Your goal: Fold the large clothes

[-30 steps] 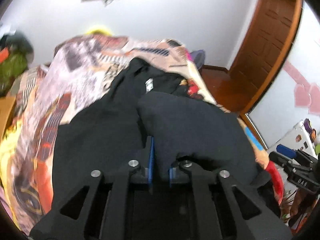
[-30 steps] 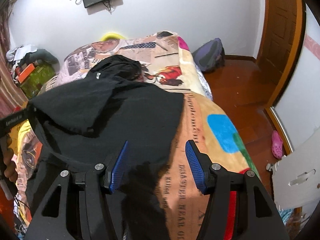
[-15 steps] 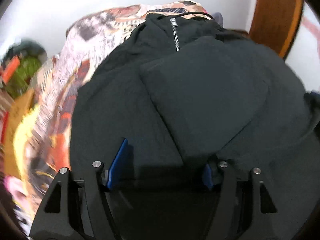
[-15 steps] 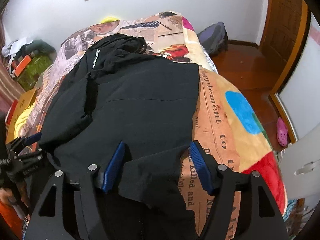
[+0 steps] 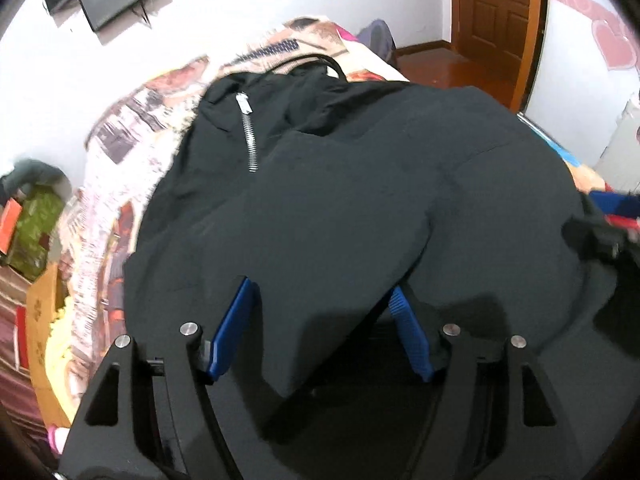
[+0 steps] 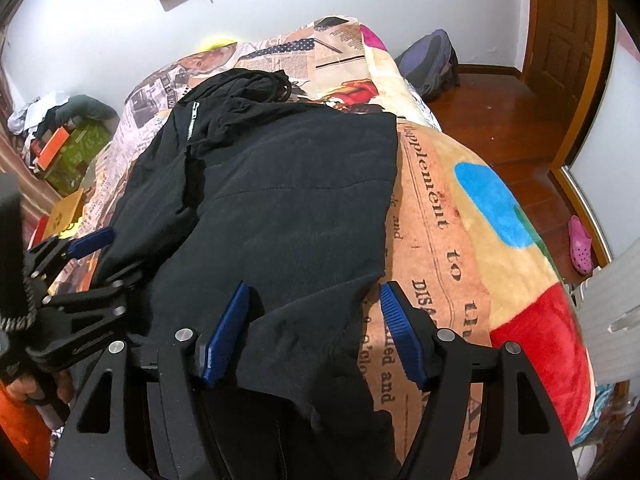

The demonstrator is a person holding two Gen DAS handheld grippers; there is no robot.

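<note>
- The bed [image 6: 472,216], under its newspaper-print blanket, runs from me toward the far wall, and the black jacket [image 6: 288,200] lies along it the same way: collar and zipper [image 5: 248,136] at the far end, hem at the near end under my tools.
- The jacket sits left of the blanket's middle; its right edge is a straight fold line, with bare blanket to the right of it.
- My right gripper [image 6: 316,332] hangs over the near right corner of the hem, straddling the cloth edge. Its jaws have just been opening and now stand wide; cloth lies between them, but the pads do not press it.
- My left gripper [image 5: 320,328] hangs over the folded-in sleeve flap, whose near corner points between its jaws. These too have just been opening and grip nothing.
- I judge the next grab to be the hem, lifted away toward the collar; both hands are about equally near.
- The right view alone shows the bare blanket beyond the jacket's right edge; the left view alone shows the flap's outline clearly.
</note>
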